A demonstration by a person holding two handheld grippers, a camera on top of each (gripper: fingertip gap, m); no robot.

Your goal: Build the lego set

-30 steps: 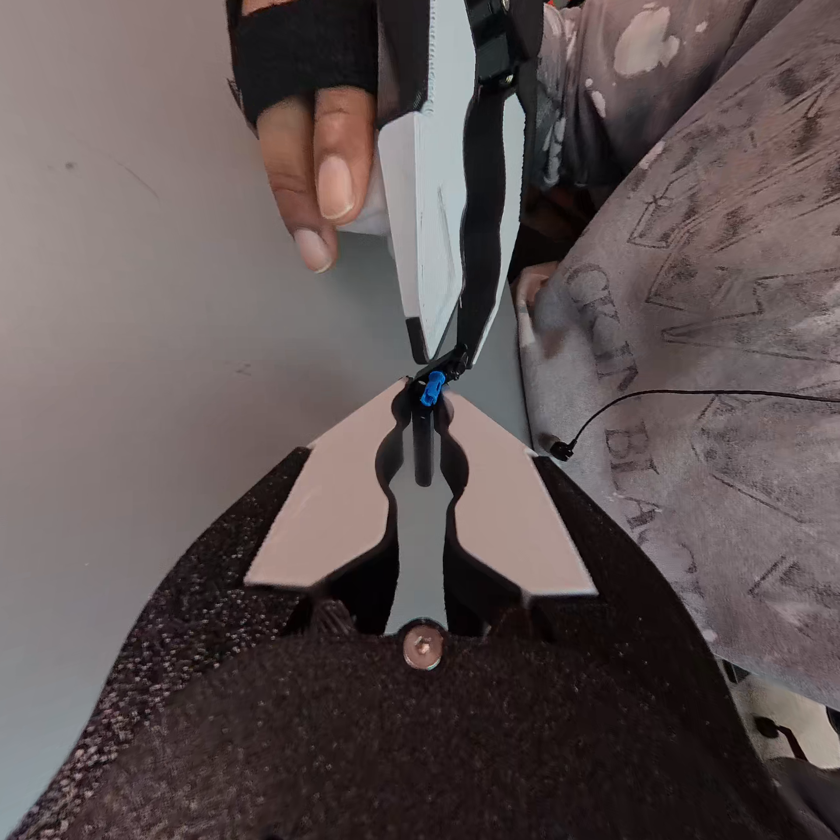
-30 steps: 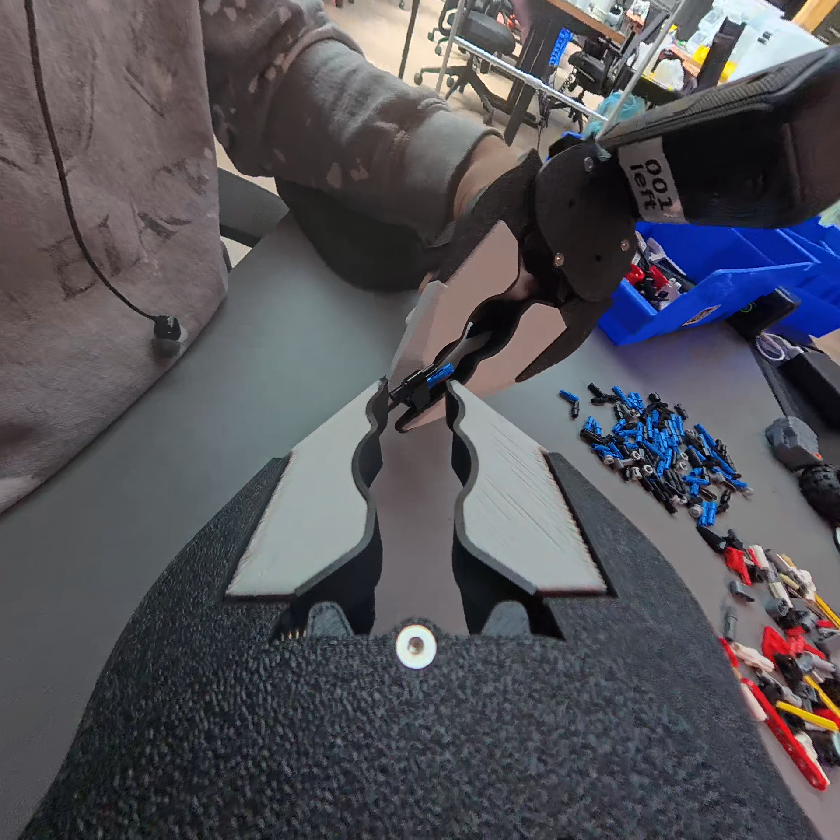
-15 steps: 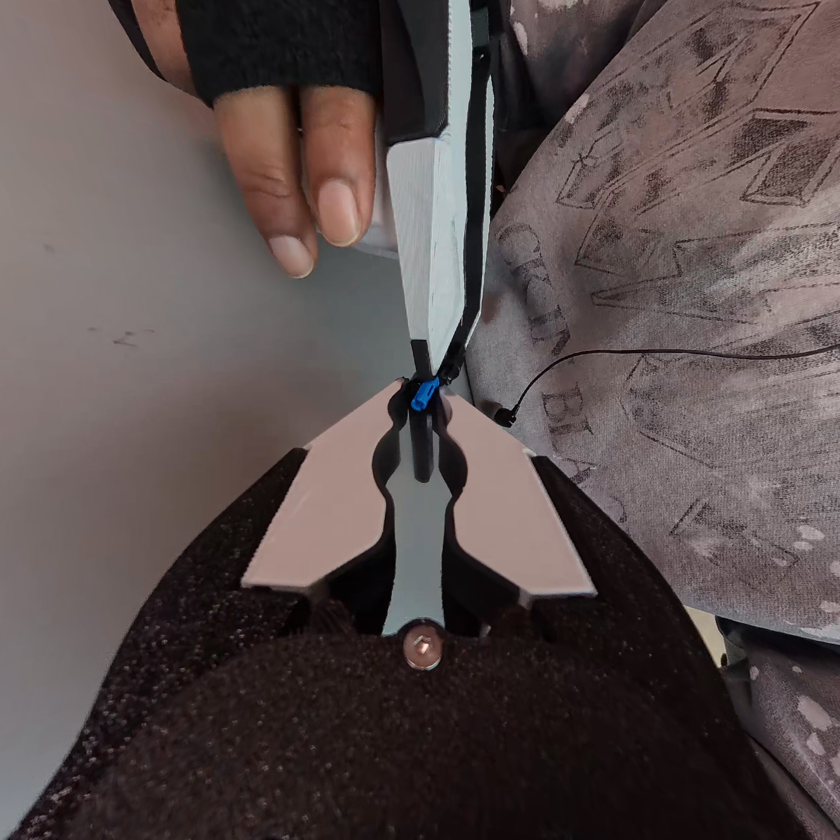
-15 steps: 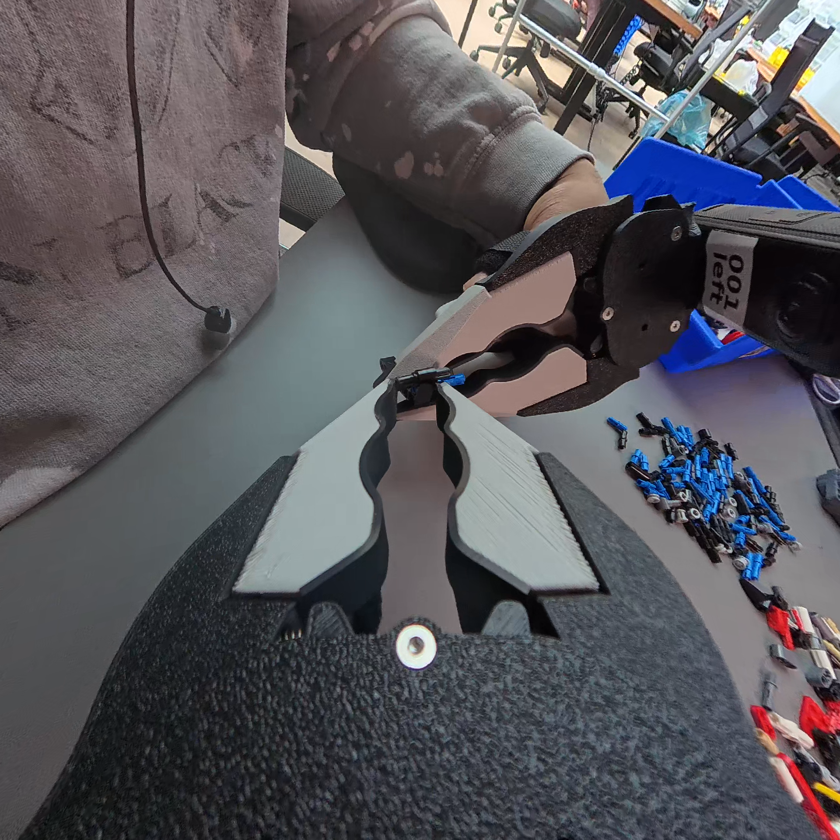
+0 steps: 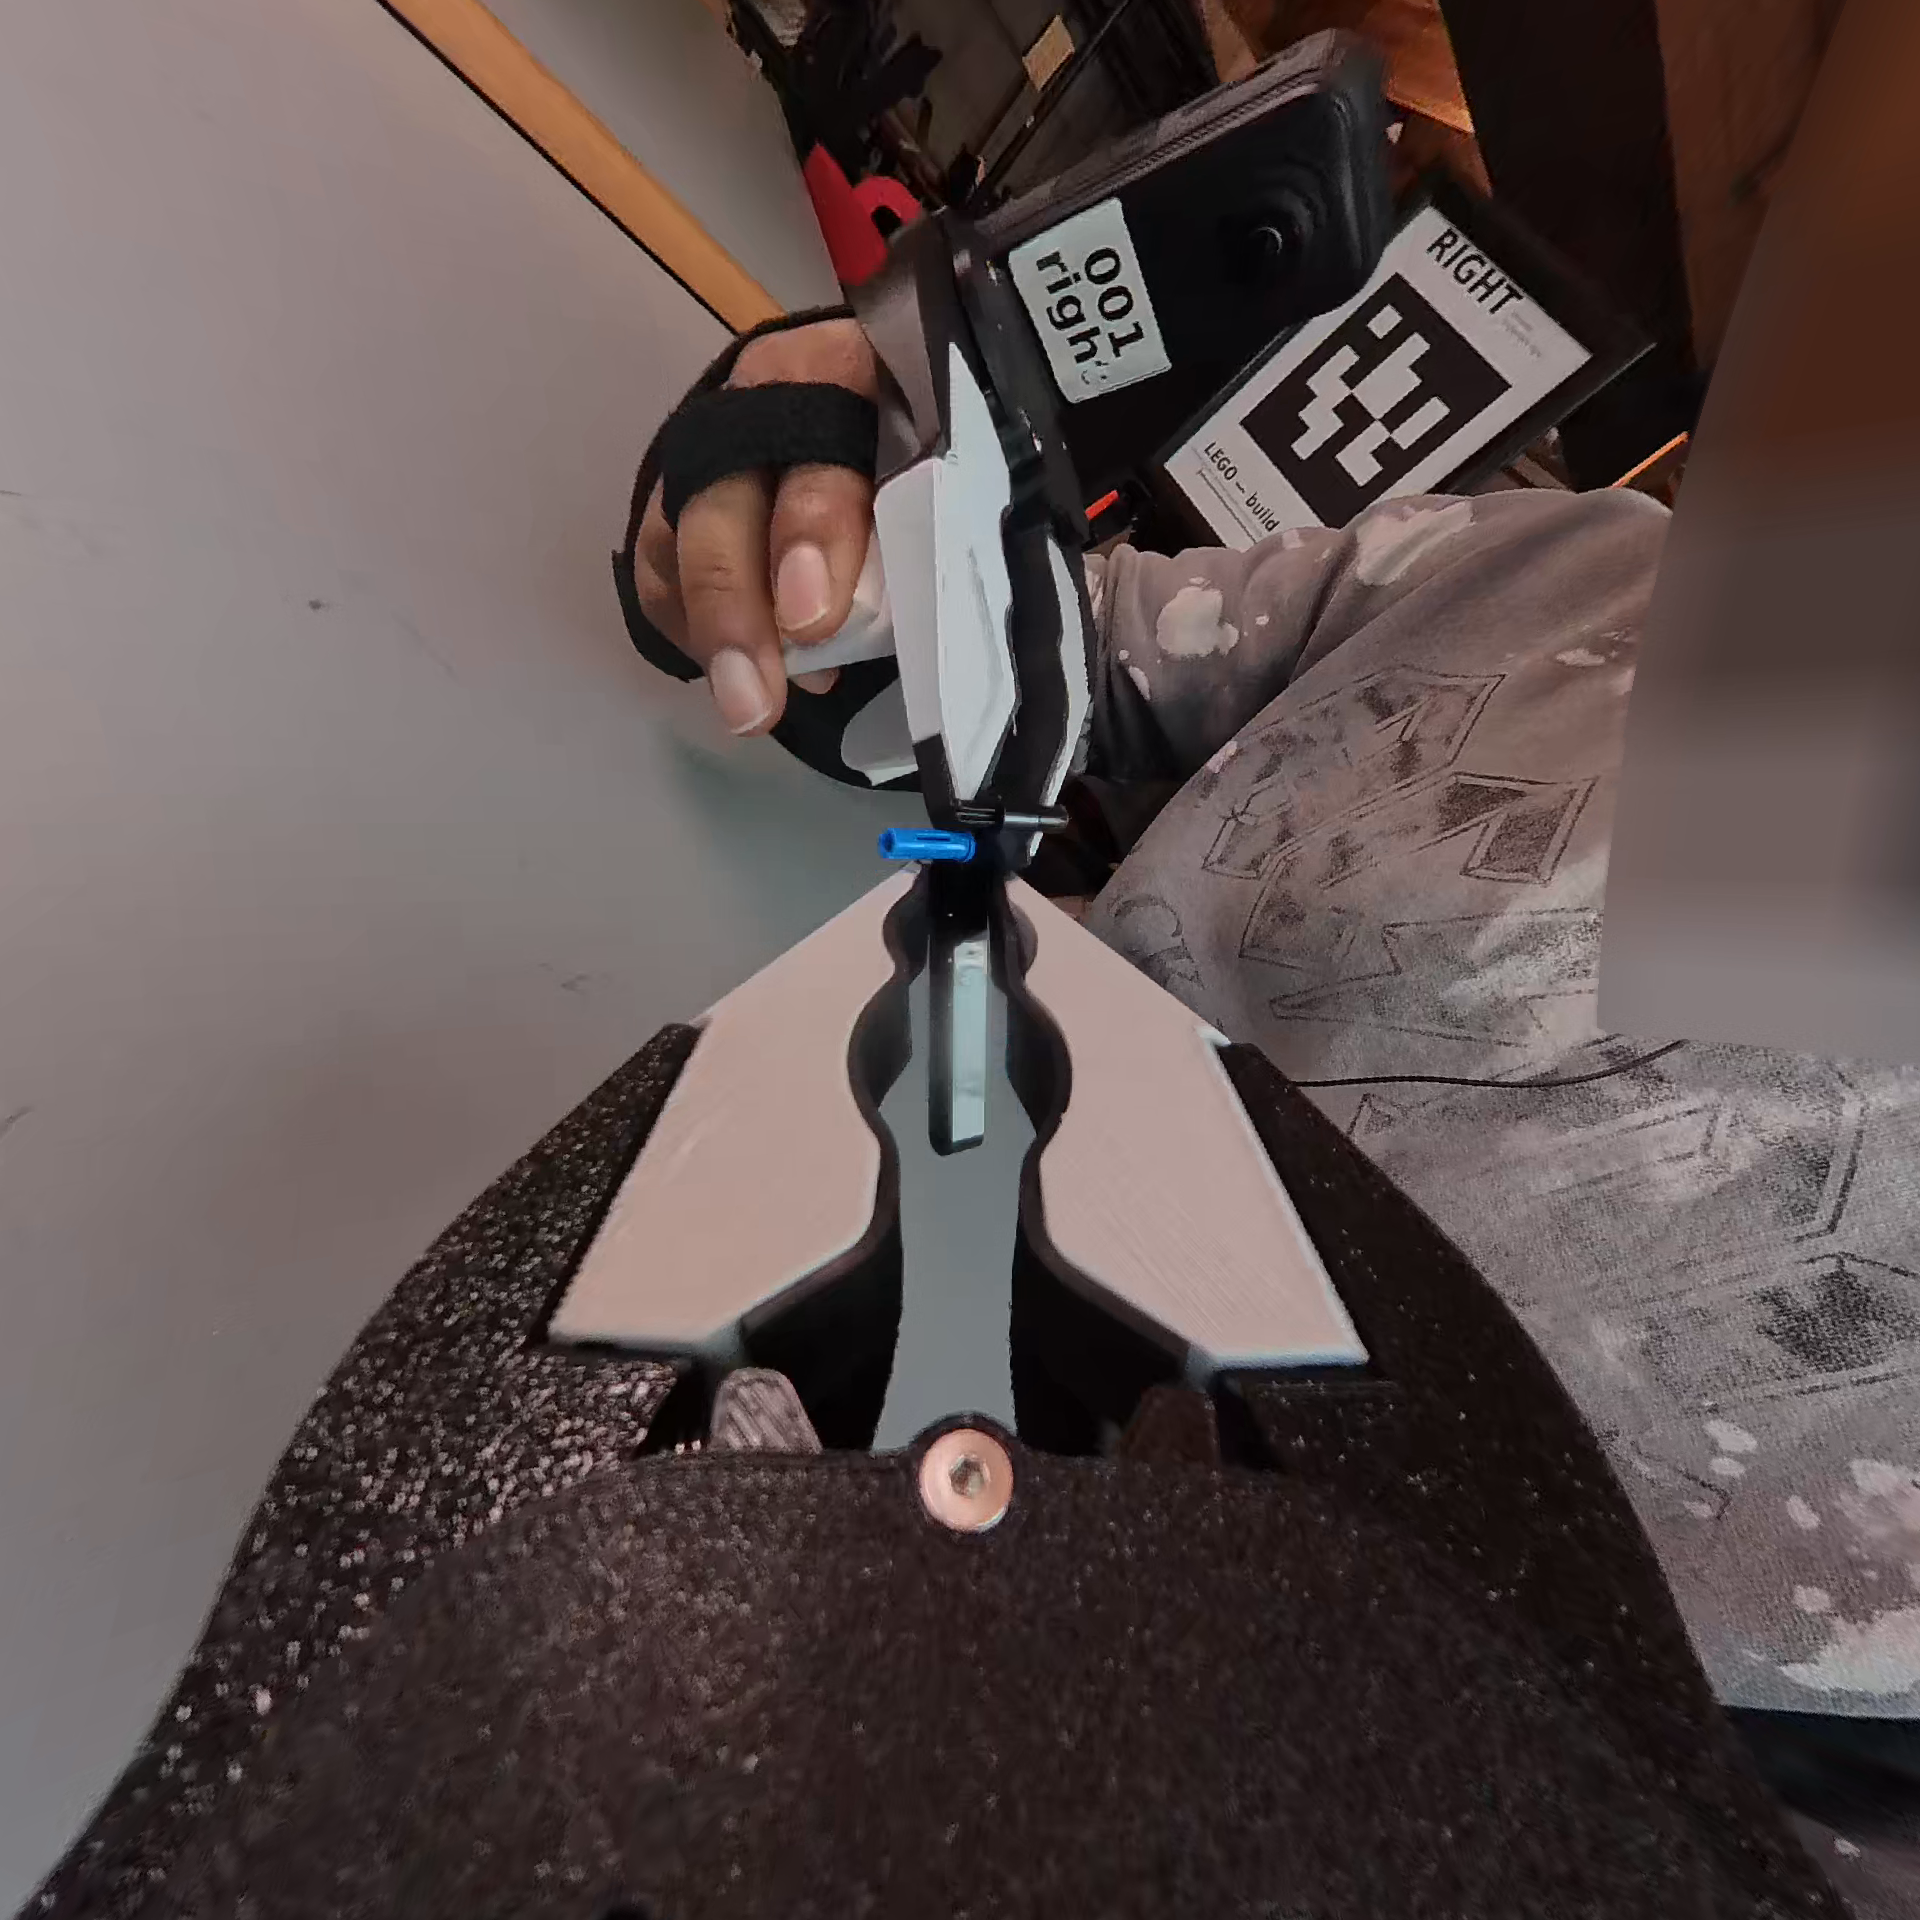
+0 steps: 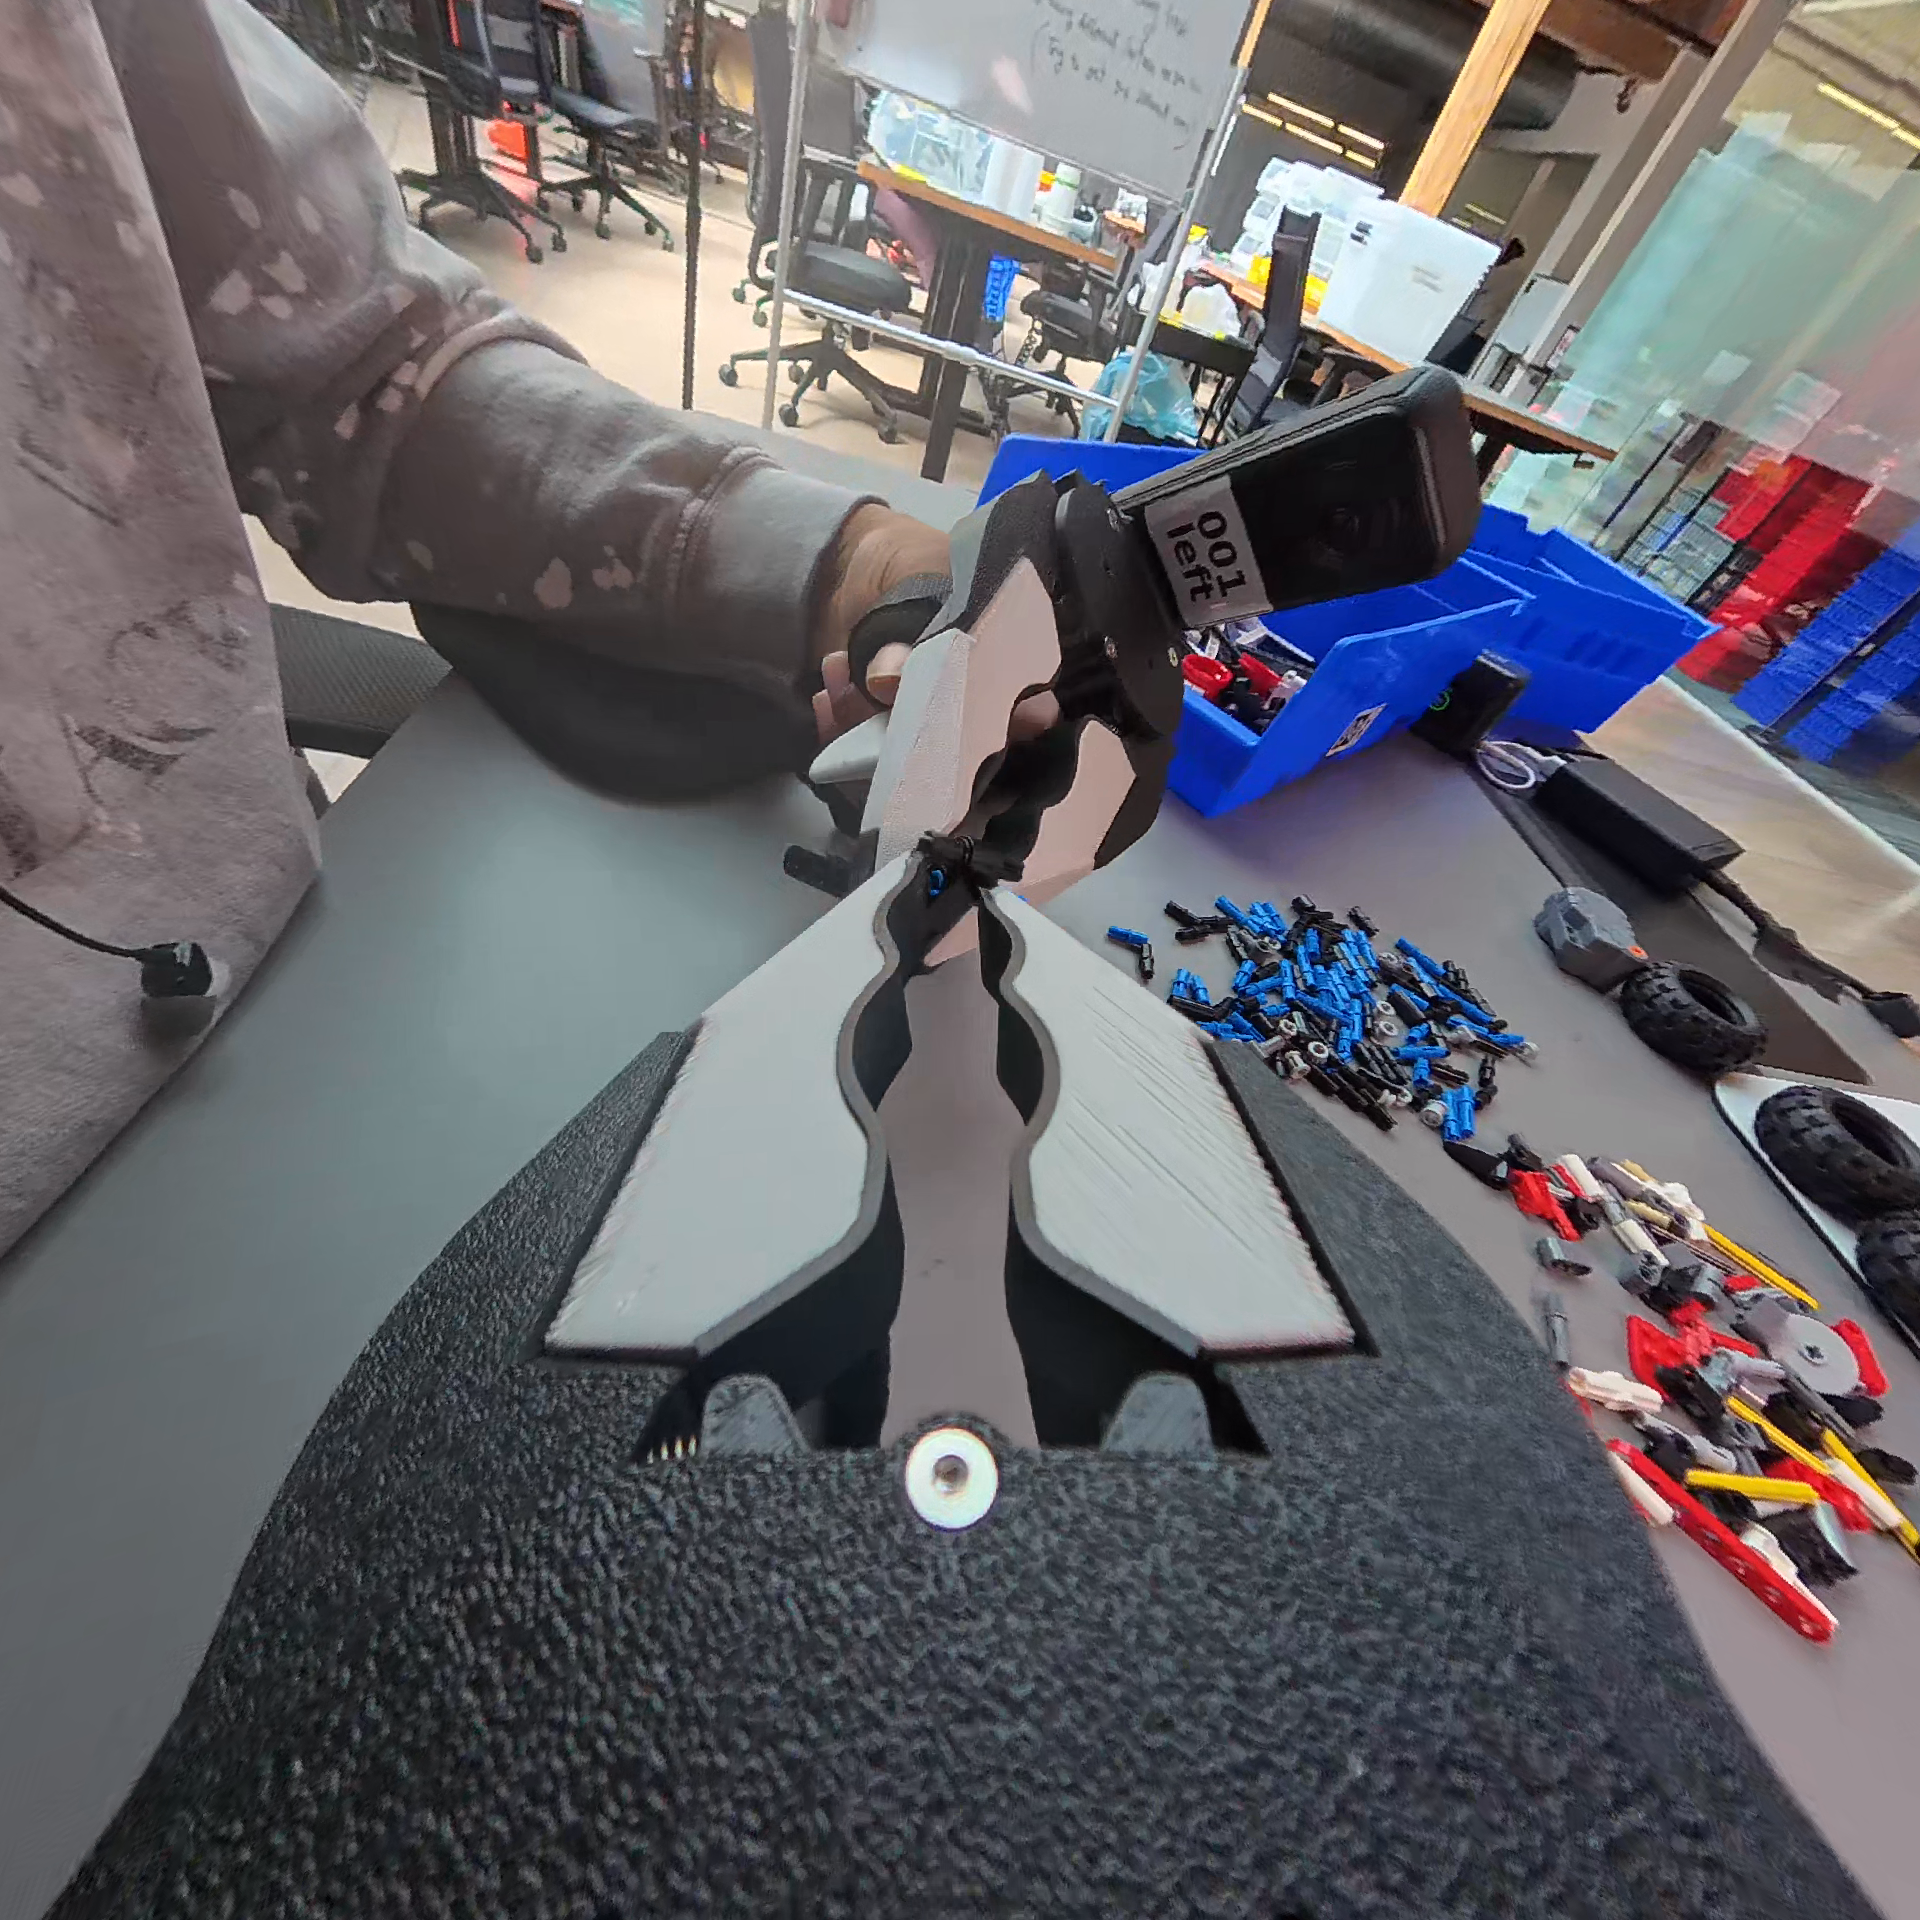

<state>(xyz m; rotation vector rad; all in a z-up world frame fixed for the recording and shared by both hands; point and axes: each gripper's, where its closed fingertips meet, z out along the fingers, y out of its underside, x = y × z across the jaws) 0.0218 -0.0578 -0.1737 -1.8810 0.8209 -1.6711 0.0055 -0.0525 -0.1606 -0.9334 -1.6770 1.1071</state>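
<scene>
While the left gripper (image 5: 961, 894) clamps a dark beam (image 5: 958, 1039) carrying a blue pin (image 5: 925, 845) and the right gripper (image 6: 951, 883) pinches a small black piece (image 5: 1013, 818) against it, the build looks barely begun, most parts (image 6: 1351, 1013) lying loose on the table (image 6: 468, 987).

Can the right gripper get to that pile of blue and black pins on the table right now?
Probably not yet: the right gripper is shut on a small black piece, though nothing blocks the pin pile.

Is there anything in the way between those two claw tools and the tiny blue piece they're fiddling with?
Nothing visible. The left gripper and right gripper meet tip to tip in the air, and the blue pin sticks out sideways right at that joint, above the table.
</scene>
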